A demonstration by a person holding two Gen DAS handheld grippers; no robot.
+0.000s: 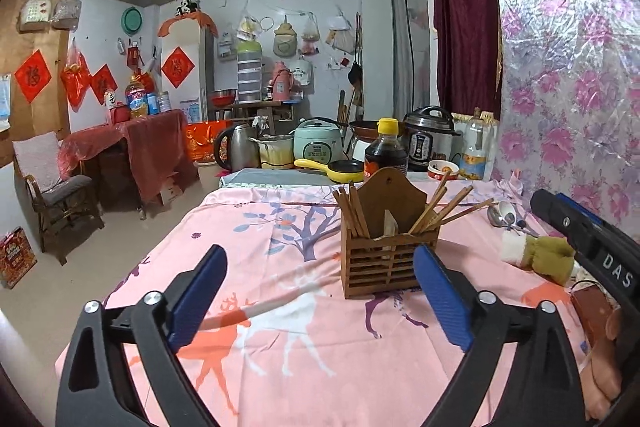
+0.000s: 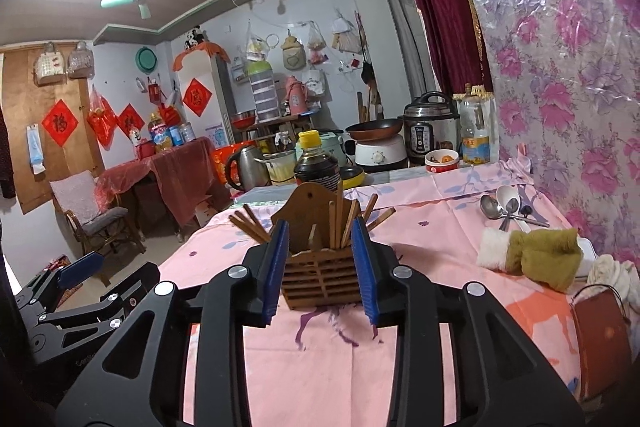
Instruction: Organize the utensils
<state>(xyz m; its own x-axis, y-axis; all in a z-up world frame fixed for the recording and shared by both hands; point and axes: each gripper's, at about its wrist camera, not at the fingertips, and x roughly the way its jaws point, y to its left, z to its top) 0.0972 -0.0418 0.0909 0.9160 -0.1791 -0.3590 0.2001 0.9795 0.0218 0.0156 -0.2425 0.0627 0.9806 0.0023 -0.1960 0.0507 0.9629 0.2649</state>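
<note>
One wooden holder [image 1: 390,255] on the table, mid-frame in both views, with two bunches of chopsticks [image 1: 444,205] fanning out left and right. I can't get a solid count on the sticks, they overlap too much.

Spoons [image 2: 505,207] at the right edge of the right wrist view: looks like three, one white and two metal.

One dark sauce bottle [image 1: 386,151] with a yellow cap behind the holder.

One olive and white mitten [image 2: 532,255] on the right.

Two grippers total.
</note>
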